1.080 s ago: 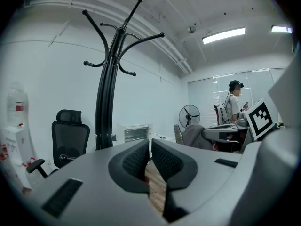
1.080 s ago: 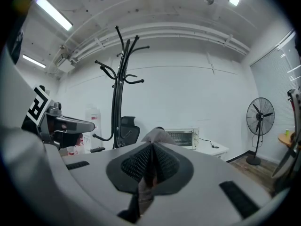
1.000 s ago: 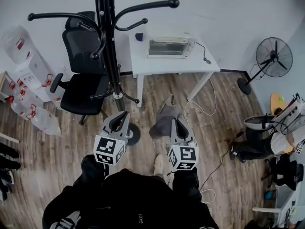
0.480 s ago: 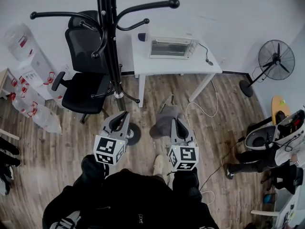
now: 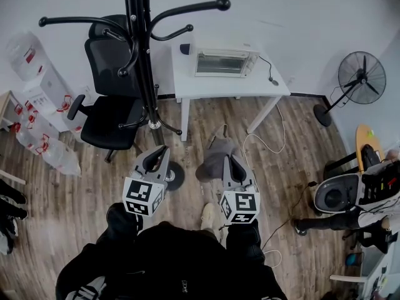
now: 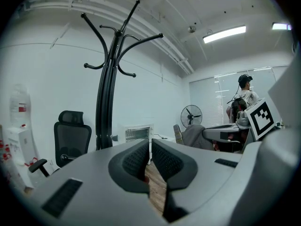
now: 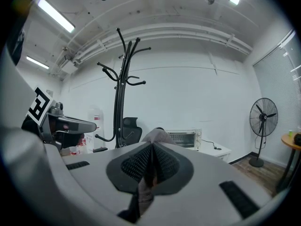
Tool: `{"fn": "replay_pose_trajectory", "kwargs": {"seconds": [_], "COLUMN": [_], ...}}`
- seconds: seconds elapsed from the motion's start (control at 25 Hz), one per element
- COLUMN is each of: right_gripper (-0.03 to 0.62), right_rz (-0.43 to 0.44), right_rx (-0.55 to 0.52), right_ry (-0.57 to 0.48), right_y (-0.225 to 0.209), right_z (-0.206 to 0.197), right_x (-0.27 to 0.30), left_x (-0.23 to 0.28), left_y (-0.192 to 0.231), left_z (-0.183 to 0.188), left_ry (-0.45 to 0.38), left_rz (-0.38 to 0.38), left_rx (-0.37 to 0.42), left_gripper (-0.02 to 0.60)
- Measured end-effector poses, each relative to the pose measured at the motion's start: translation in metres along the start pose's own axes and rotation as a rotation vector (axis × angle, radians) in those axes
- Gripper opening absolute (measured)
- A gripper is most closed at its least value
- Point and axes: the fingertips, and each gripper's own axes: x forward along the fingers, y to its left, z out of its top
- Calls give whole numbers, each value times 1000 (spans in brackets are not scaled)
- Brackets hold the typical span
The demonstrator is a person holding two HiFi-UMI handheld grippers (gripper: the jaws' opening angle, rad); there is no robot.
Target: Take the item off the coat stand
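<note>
My right gripper (image 5: 232, 160) clamps a thin fold of grey cloth (image 5: 210, 163) that may slip loose, while my left gripper (image 5: 160, 150), at its nine o'clock, is clenched empty.

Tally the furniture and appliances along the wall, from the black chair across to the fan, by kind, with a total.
Coat stand: 1
Office chair: 1
White table: 1
Toaster oven: 1
Standing fan: 1
Total: 5
</note>
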Motion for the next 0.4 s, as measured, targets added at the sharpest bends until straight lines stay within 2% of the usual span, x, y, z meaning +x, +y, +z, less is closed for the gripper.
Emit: {"fn": "replay_pose_trajectory", "kwargs": {"seconds": [0.4], "right_gripper": [21], "right_rz": [1], "right_rx": [2], "right_ry": [-3], "right_y": [-2], "right_z": [2], "right_x": [-3], "left_x": [-1], "left_y": [-2], "left_z": [1], "left_ry": [2], "left_rz": [3], "left_rx": [-1], "left_gripper": [35]}}
